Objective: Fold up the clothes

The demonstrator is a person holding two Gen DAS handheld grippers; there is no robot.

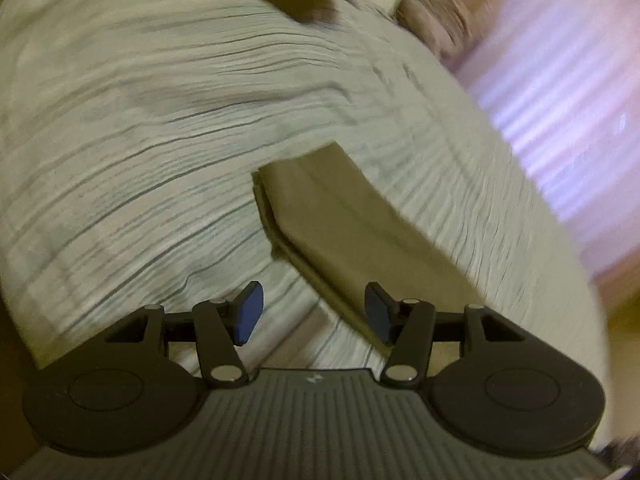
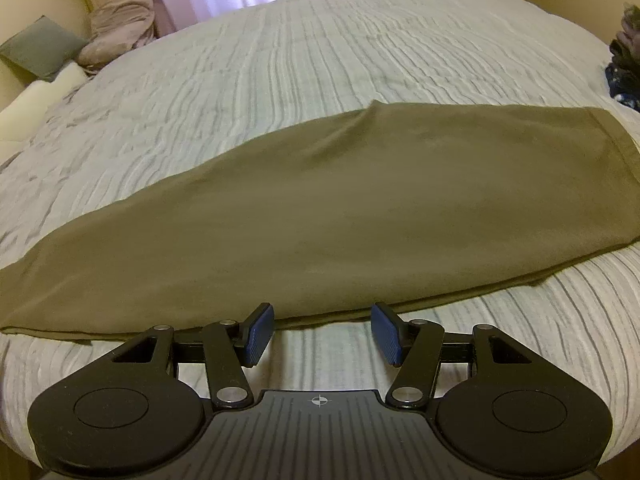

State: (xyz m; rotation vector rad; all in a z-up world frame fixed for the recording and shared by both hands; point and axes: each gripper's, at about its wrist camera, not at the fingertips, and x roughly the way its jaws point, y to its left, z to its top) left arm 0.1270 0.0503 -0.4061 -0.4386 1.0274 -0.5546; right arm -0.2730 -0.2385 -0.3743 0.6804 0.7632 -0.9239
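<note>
Right now, through my left wrist view, my left gripper [image 1: 314,314] hangs above the bed [image 1: 160,120] with its jaws spread wide and nothing between them. An olive-brown garment [image 1: 340,232] runs as a long strip from the middle of the bedspread down toward my right jaw, which sits over its near edge; the layered edge at the far end suggests it is doubled over lengthwise. I cannot tell whether the pad touches the cloth. This view is blurred, so I would not trust finer detail. A darker shape lies at the top of the bedspread, too smeared to name.

Through my right wrist view, my right gripper [image 2: 322,330] is also open-jawed and empty, held low just short of the near long edge of the same garment [image 2: 340,208]. It lies flat and smooth across the bed [image 2: 320,40], stretched from left to right, with a hem at the right end. Pillows [image 2: 48,64] sit at the far left and a dark pile of clothes [image 2: 624,64] at the far right edge.

My guess is that both jaws stand open because they either just let the cloth go or are lining up to pinch its near edge; the scene fits both.
</note>
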